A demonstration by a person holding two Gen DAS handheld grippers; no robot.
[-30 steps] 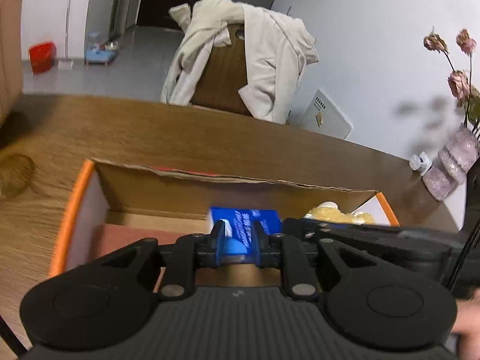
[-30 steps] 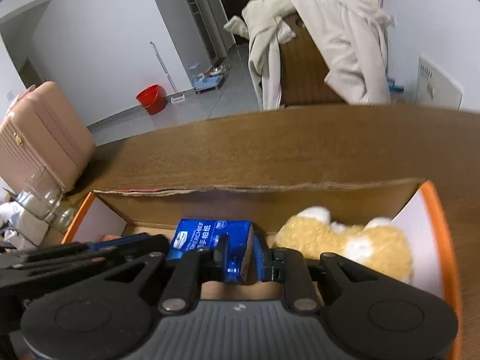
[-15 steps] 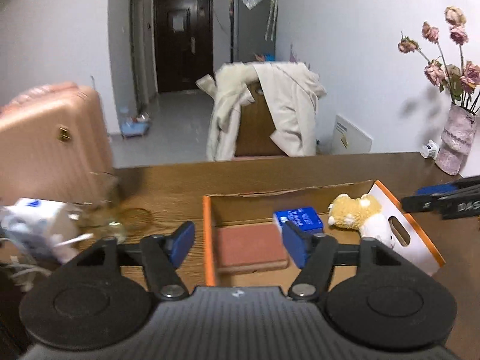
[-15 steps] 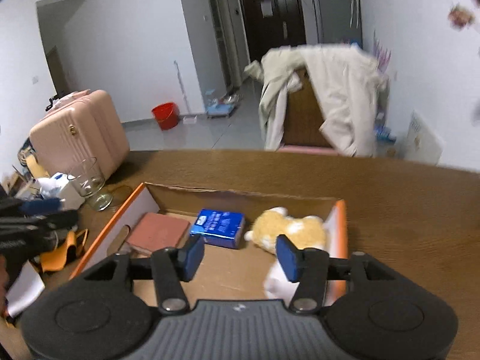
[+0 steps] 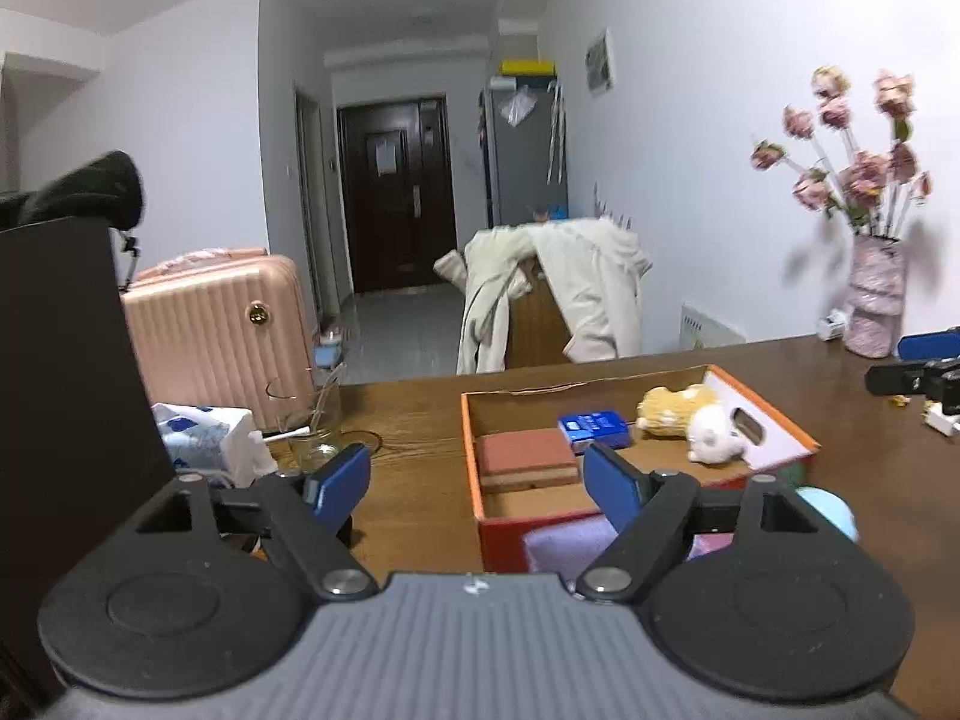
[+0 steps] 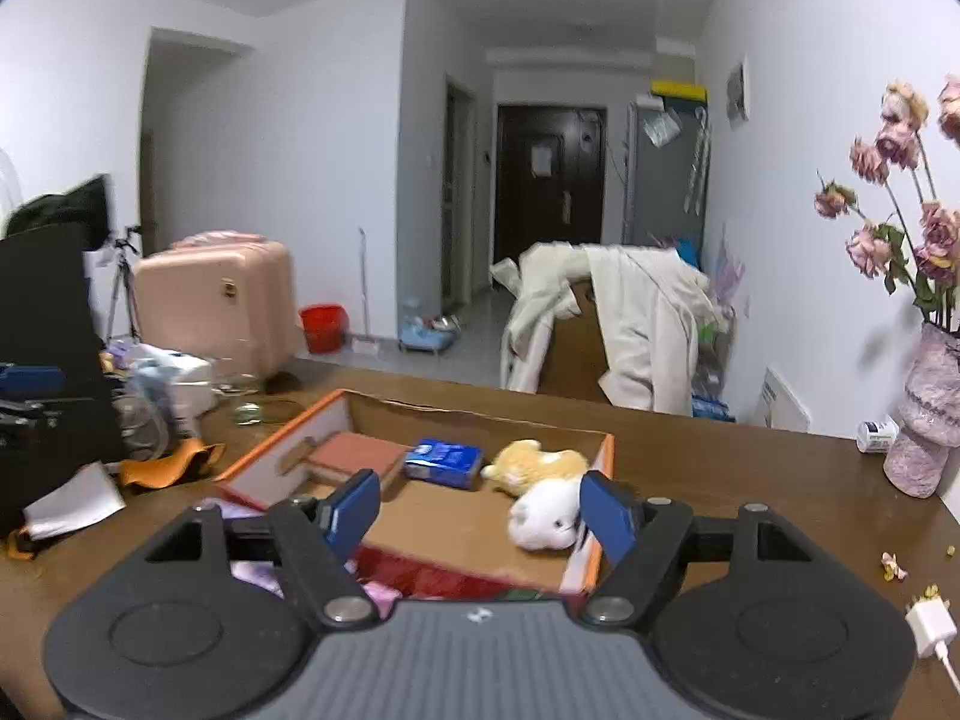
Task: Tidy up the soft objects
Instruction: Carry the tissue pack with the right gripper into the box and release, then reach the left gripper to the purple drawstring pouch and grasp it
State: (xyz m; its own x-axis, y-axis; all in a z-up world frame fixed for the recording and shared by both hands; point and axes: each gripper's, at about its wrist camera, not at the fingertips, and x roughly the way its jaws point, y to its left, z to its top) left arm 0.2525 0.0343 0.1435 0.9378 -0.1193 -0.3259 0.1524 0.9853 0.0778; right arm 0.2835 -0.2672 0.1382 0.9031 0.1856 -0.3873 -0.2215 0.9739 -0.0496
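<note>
2 grippers are opening wide with nothing between their fingers: your left gripper [image 5: 477, 483] is sitting low in its frame, your right gripper [image 6: 480, 510] low in its own. The box [image 6: 606, 462] is lying mid-frame on the table [image 6: 750, 480], holding a red pad [image 6: 354, 453] at left, a blue packet [image 6: 444, 462] in the middle and a plush toy [image 6: 540, 480] at right. You are seeing the vase [image 6: 927, 414] at the right edge.

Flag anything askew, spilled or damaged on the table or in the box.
The cardboard box has a ragged, torn far edge. Small petal crumbs lie scattered on the table near the vase. The plush toy lies on its side. Otherwise nothing stands out.
</note>
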